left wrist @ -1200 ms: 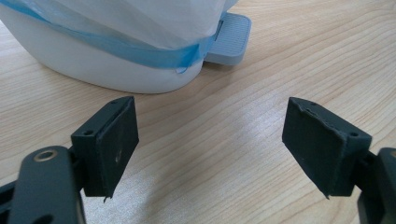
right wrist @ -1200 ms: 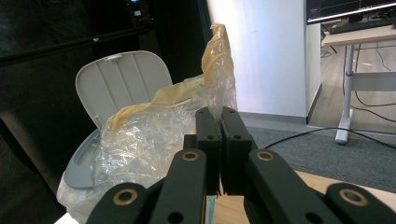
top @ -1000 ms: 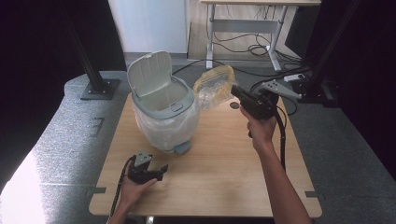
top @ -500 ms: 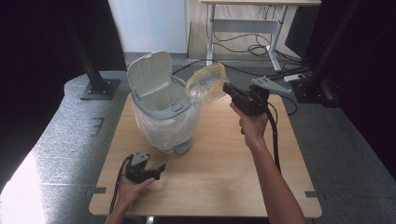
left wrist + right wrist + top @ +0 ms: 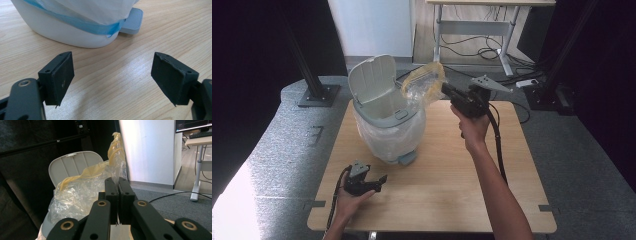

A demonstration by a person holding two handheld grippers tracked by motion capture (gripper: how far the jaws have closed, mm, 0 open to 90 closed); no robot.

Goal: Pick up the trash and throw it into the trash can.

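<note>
A white pedal bin (image 5: 384, 137) lined with a white bag stands on the left half of the wooden table (image 5: 452, 200), its lid (image 5: 374, 90) up. My right gripper (image 5: 445, 90) is shut on a crumpled clear plastic bag with a yellow rim (image 5: 424, 82), held in the air just right of the bin's open top. In the right gripper view the jaws (image 5: 118, 183) pinch that plastic bag (image 5: 82, 192) in front of the lid (image 5: 72, 163). My left gripper (image 5: 382, 181) rests low near the front left of the table, open and holding nothing. It (image 5: 112, 77) faces the bin's base (image 5: 72, 35) and pedal (image 5: 131, 21).
Behind the table are a white panel (image 5: 372, 25), a desk frame with cables (image 5: 472, 35) and a power strip on the floor (image 5: 527, 82). A black stand (image 5: 314, 92) sits at the back left. The table's right half is bare wood.
My right gripper has carried the plastic bag leftward, closer to the bin's open top. The left gripper has stayed where it was.
</note>
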